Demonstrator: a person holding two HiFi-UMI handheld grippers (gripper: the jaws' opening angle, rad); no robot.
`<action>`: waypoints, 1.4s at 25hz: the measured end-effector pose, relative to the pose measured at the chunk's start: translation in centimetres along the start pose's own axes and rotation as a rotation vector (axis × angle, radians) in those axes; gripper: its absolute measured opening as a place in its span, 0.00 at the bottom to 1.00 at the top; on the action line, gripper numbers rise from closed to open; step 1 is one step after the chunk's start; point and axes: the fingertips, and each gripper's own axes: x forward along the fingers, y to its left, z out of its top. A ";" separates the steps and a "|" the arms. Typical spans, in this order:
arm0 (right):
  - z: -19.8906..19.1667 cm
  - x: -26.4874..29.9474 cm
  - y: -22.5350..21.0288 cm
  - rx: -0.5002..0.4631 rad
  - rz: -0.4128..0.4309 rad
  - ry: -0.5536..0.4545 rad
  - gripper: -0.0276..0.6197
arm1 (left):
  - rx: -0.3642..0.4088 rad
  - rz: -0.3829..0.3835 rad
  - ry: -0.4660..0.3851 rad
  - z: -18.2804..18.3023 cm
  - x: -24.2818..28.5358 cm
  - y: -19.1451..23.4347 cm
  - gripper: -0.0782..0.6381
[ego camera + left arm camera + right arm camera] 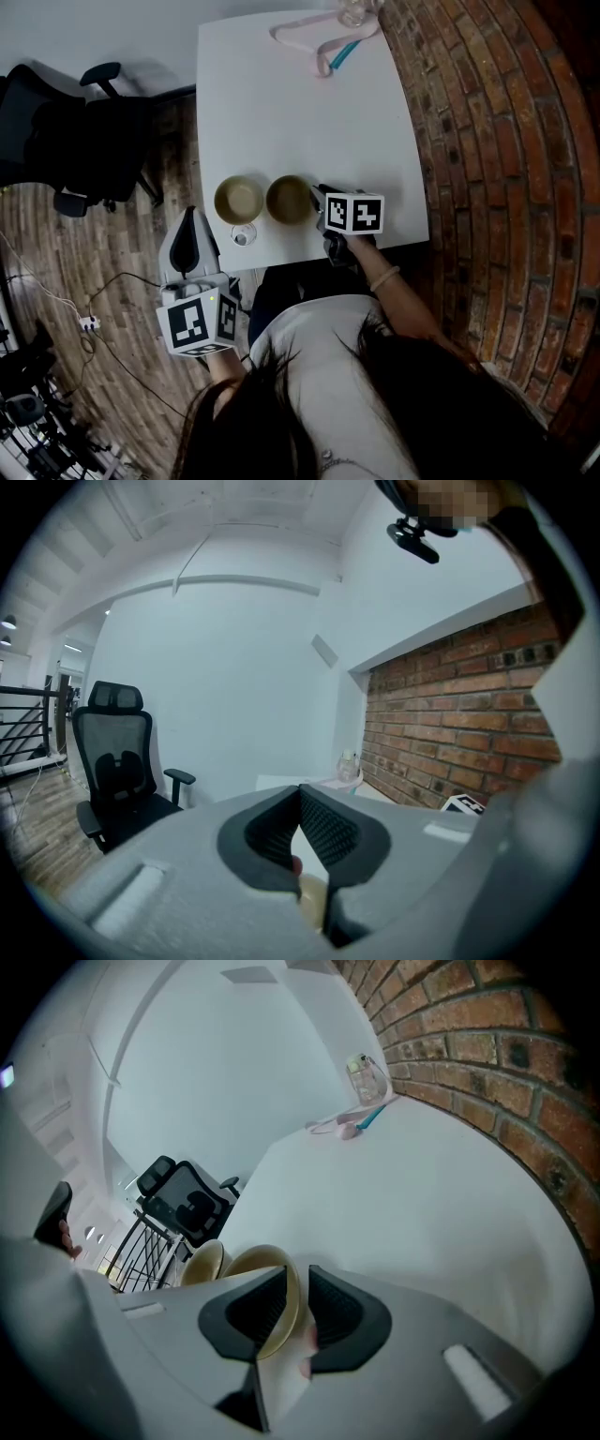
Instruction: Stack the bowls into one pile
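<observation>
Two tan bowls sit side by side near the front edge of the white table [309, 112]. My right gripper [316, 196] is shut on the near-right rim of the right bowl [288, 199]. In the right gripper view the right gripper [298, 1275] has that bowl's wall [279, 1309] pinched between its pads, with the left bowl [204, 1262] just beyond. The left bowl [238, 199] stands free. My left gripper [192, 217] is held off the table's left front corner, level, and apart from both bowls. In its own view the left gripper [300, 790] is shut, with nothing between its pads.
A small clear round object [244, 234] lies at the front edge below the left bowl. A pink hanger [309, 37], a blue object [343, 52] and a glass jar [354, 11] are at the far end. Brick wall [487, 141] runs along the right; office chair [94, 141] stands left.
</observation>
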 end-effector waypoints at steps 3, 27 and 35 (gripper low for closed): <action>-0.3 0.4 -0.2 0.005 0.000 0.013 0.16 | 0.000 0.001 0.013 -0.4 0.2 0.1 0.11; -2.1 2.7 -0.3 0.009 0.004 0.085 0.13 | 0.006 0.020 0.078 -1.9 0.9 1.0 0.11; -2.1 2.7 -0.2 -0.003 -0.004 0.087 0.09 | 0.010 0.017 0.078 -1.8 0.7 1.0 0.11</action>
